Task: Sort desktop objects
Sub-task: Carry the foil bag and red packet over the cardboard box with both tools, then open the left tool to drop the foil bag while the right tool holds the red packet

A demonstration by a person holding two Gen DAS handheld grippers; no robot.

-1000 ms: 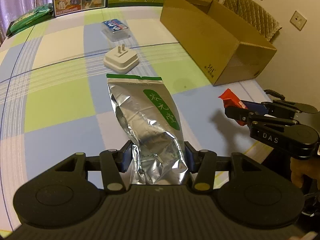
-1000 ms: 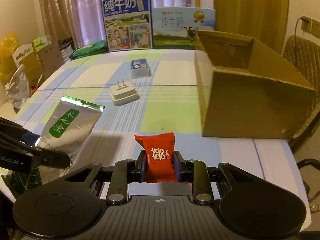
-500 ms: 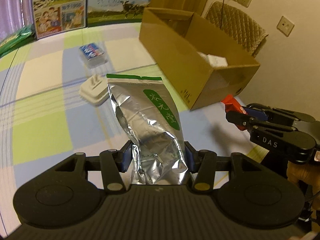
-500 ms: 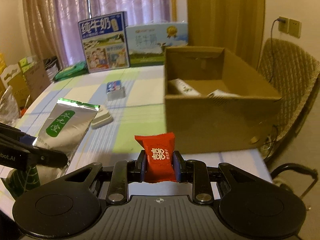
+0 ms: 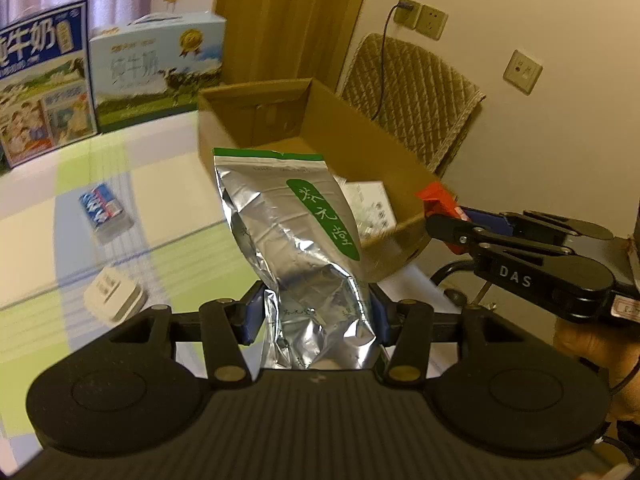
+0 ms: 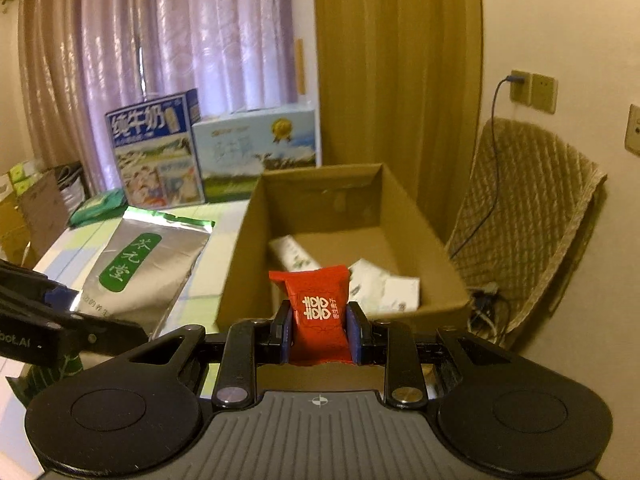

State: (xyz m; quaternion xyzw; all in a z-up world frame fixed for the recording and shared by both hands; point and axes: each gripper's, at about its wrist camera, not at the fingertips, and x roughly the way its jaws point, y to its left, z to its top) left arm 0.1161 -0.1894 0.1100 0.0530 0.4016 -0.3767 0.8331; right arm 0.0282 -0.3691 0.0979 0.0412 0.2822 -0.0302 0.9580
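My left gripper [image 5: 316, 312] is shut on a silver foil pouch [image 5: 296, 248] with a green label, held upright in front of the cardboard box [image 5: 352, 132]. My right gripper [image 6: 319, 330] is shut on a red candy packet [image 6: 318, 308], raised at the box's near edge [image 6: 248, 248]. In the left wrist view the right gripper [image 5: 444, 218] and the red packet [image 5: 436, 196] sit at the box's near right corner. White packets [image 6: 380, 284] lie inside the box. The pouch [image 6: 140, 268] shows left of the box in the right wrist view.
A white plug adapter [image 5: 114, 294] and a blue-and-white pack [image 5: 104, 210] lie on the checked tablecloth [image 5: 168, 256]. Two milk cartons [image 6: 212, 152] stand at the table's far end. A padded chair [image 6: 528, 208] stands right of the box, by wall sockets [image 6: 532, 90].
Both grippers have risen and swung right towards the box with their loads. The box's inside, with the white packets, has come into view. Grips are unchanged.
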